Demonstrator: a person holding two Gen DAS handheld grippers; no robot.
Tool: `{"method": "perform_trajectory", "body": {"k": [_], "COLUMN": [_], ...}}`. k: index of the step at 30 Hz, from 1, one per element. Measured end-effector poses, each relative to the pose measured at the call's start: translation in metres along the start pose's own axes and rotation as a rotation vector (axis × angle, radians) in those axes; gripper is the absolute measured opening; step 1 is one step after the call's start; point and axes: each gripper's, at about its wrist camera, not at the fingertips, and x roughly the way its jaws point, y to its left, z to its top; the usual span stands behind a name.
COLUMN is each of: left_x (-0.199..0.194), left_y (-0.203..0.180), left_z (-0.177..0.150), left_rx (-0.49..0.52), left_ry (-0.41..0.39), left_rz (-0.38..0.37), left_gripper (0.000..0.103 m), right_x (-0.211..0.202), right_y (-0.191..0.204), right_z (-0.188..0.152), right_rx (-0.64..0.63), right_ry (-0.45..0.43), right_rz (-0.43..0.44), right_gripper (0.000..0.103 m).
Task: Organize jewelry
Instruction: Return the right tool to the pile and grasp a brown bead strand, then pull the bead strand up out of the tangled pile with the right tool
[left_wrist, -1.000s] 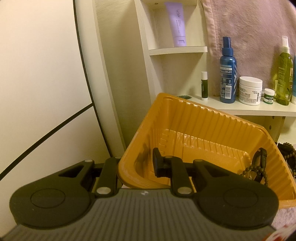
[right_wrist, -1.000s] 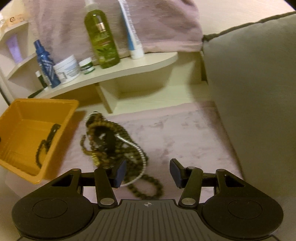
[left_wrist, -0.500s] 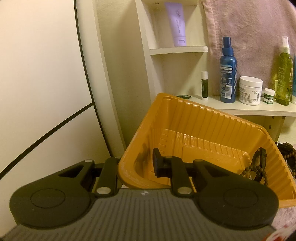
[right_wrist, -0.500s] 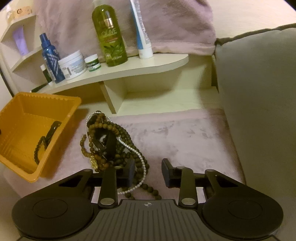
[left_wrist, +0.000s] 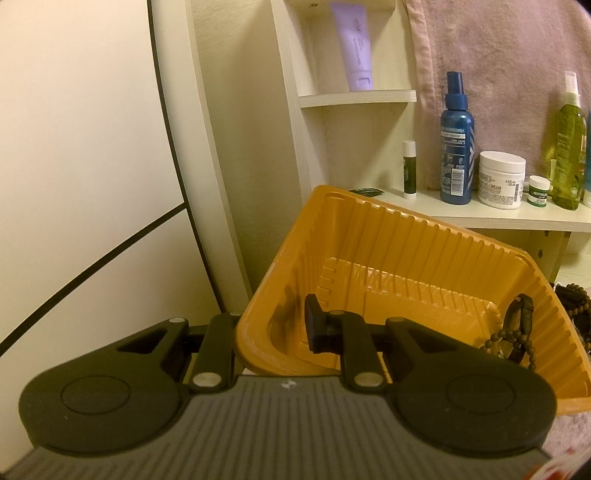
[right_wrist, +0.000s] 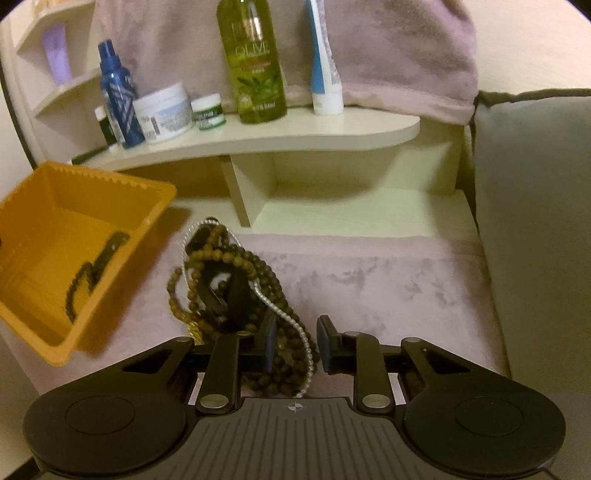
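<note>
Left hand-held gripper (left_wrist: 275, 330): clamped on near wall of orange tray (left_wrist: 424, 236), one finger outside, one inside; tray tilted, raised off the surface. Dark bead bracelet (left_wrist: 515, 330) lying inside tray against its right wall.

Right hand-held gripper (right_wrist: 295, 343): jaws just been closing, now narrow, straddling near end of jewelry pile (right_wrist: 236, 291); brown bead strands and a silver chain (right_wrist: 284, 317) between the fingers; actual pad contact not discernible. Pile resting on pink plush cloth (right_wrist: 388, 280), just right of tray, not touching it.

Beyond: cream shelf (right_wrist: 295, 136) carrying blue spray bottle (right_wrist: 118, 96), white cream jar (right_wrist: 164, 112), small green-labelled jar (right_wrist: 208, 110), green olive bottle (right_wrist: 255, 62), blue-white tube (right_wrist: 325, 66). Pink towel (right_wrist: 388, 48) hanging behind. Purple tube (left_wrist: 354, 44) on upper shelf. Grey cushion (right_wrist: 535, 221) at right.
</note>
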Motion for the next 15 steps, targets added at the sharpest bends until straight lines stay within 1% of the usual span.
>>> {"method": "perform_trajectory", "body": {"k": [2,3,4,5,9,14,15], "left_x": [0.000,0.001,0.001,0.001,0.001,0.001,0.001], "left_y": [0.000,0.000,0.000,0.000,-0.001,-0.001,-0.001], "left_z": [0.000,0.000,0.000,0.000,0.000,0.000,0.000], "left_rx": [0.000,0.000,0.000,0.000,0.001,0.000,-0.001], "left_ry": [0.000,0.000,0.001,0.000,0.000,0.002,0.002], "left_rz": [0.001,0.001,0.002,0.002,0.003,0.004,0.004], "left_gripper": [0.018,0.018,0.018,0.018,0.018,0.018,0.018], "right_x": [0.004,0.007,0.008,0.008,0.002,-0.021,-0.029], "right_y": [-0.002,-0.003,-0.003,-0.002,0.001,-0.002,-0.002], "right_z": [-0.001,-0.001,-0.001,-0.001,0.001,0.001,0.001], "right_rx": [0.000,-0.004,-0.012,-0.022,-0.056,-0.028,-0.018], "right_ry": [0.010,0.016,0.013,0.008,-0.018,-0.063,-0.084], "right_rz": [-0.002,0.002,0.008,0.015,0.018,0.028,0.031], "right_gripper": [0.026,0.024,0.019,0.006,0.006,0.006,0.006]}}
